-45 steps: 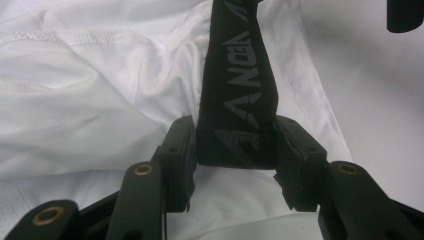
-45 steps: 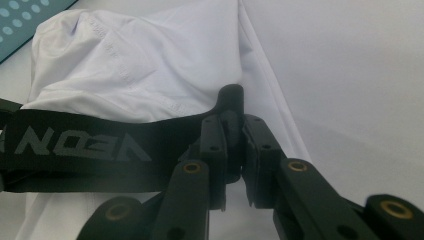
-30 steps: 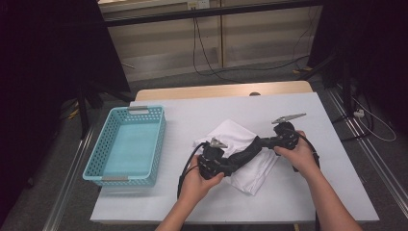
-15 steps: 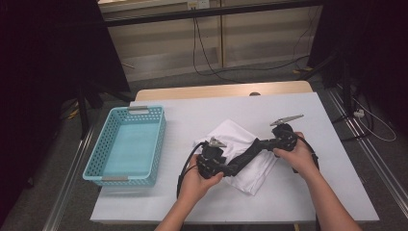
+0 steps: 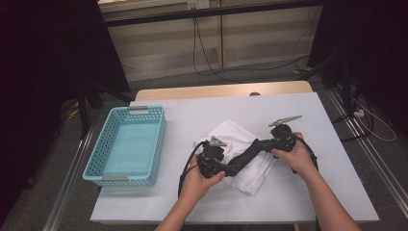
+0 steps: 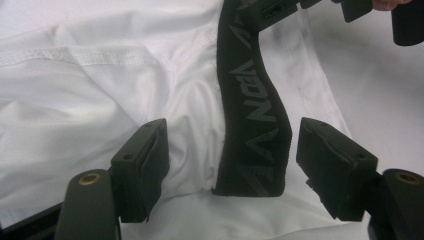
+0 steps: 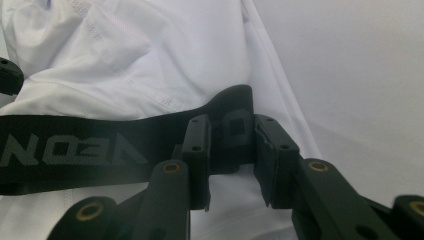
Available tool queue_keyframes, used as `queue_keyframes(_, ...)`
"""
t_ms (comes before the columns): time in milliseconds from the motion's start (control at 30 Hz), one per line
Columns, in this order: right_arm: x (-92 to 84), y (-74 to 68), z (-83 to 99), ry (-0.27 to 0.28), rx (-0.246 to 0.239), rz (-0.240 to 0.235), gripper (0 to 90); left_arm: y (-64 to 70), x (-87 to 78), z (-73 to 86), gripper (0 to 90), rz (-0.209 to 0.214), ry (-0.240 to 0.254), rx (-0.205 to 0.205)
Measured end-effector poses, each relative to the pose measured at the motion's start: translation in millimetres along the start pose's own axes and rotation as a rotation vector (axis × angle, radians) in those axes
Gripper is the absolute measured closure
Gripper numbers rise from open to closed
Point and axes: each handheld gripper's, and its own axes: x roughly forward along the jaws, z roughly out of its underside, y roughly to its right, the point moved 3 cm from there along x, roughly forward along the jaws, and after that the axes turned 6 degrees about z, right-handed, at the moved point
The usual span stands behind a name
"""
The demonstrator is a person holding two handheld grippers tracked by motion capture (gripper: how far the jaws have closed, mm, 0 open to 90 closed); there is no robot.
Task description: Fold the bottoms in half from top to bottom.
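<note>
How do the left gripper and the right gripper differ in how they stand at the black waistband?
The left gripper has its fingers wide apart, clear of the black waistband on both sides; the right gripper has its fingers narrow, close against it, and whether they press it is unclear. The left gripper is at the band's cut end; the right gripper at the opposite end. Both have just been opening, with the band between their fingers.

Right gripper [image 7: 231,165] jaws just opening, narrow gap, end of black waistband [image 7: 115,150] between them, left pad close against it, right pad slightly clear. Grey lettering on band, running left across white garment [image 7: 140,65]. Bare white table [image 7: 360,75] at right.
</note>
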Motion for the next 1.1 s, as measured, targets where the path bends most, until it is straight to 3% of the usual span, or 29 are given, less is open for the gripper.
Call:
queue_keyframes(233,2.7,-3.0,1.7,-0.008,-0.004,0.002,71.3,-3.6,5.6,3.6,31.3,-0.004,-0.026,0.001)
queue_keyframes(367,4.3,-4.1,3.6,0.008,0.027,-0.011,77.4,-4.0,9.3,4.9,32.7,0.005,-0.041,0.003)
queue_keyframes(567,3.0,-5.3,3.1,0.008,0.024,-0.005,78.9,-4.7,12.5,7.6,38.8,0.007,-0.065,-0.003)
queue_keyframes(733,2.3,-4.2,3.7,0.008,0.031,-0.009,79.0,-4.9,14.8,10.4,44.5,0.003,-0.089,0.018)
queue_keyframes(900,2.9,-4.6,3.9,0.009,0.04,-0.016,79.1,-5.7,14.8,11.6,51.1,-0.005,-0.081,0.014)
queue_keyframes(1100,3.1,-4.6,4.1,0.011,0.049,-0.019,79.0,-5.1,14.8,12.0,52.8,-0.011,-0.079,0.019)
